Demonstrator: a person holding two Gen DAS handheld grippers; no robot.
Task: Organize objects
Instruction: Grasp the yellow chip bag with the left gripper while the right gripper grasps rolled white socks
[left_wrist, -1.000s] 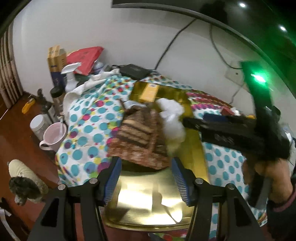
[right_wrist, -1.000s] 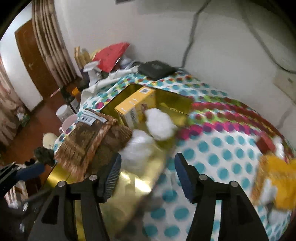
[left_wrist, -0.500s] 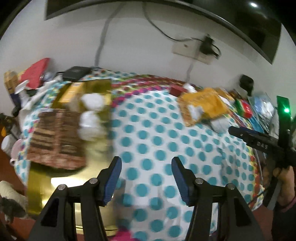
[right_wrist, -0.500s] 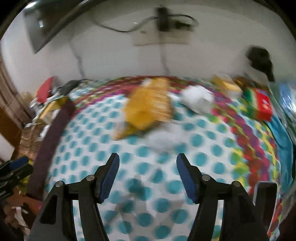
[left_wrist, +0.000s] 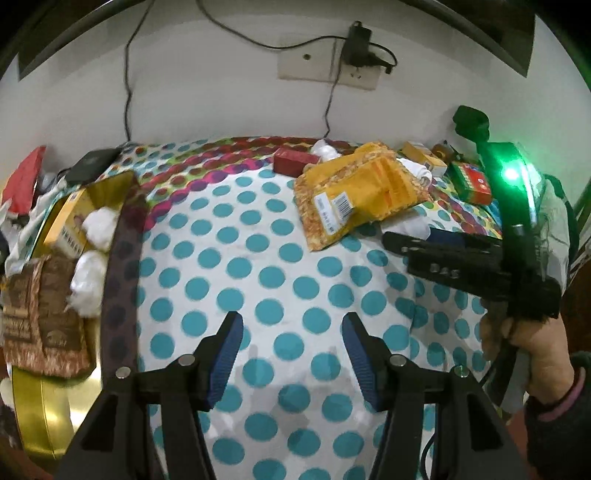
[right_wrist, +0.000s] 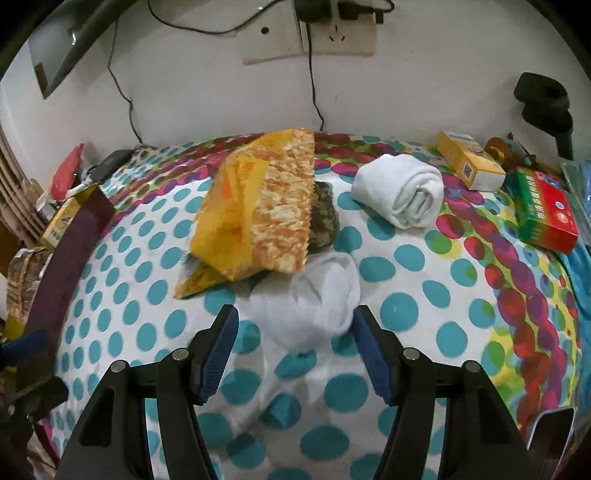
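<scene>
My right gripper (right_wrist: 293, 328) is open, its jaws on either side of a white sock ball (right_wrist: 310, 304) on the dotted cloth. Beyond it lie a yellow snack bag (right_wrist: 255, 206) over a dark object (right_wrist: 325, 218), and a rolled white sock (right_wrist: 402, 194). My left gripper (left_wrist: 291, 341) is open and empty over bare dotted cloth. A gold tin (left_wrist: 33, 410) at the left holds a brown packet (left_wrist: 40, 317), white sock balls (left_wrist: 88, 273) and a yellow box (left_wrist: 68, 225). The right gripper (left_wrist: 417, 245) shows in the left wrist view beside the yellow bag (left_wrist: 362, 188).
A red-green box (right_wrist: 546, 210) and a yellow-white box (right_wrist: 469, 162) lie at the far right. A small red box (left_wrist: 295, 162) sits by the wall. A wall socket (right_wrist: 306, 33) with cables is above. A dark strip (left_wrist: 122, 280) edges the tin.
Both grippers swung right, away from the gold tin, to the middle and right of the table. The right gripper now has a white sock ball between its open jaws.
</scene>
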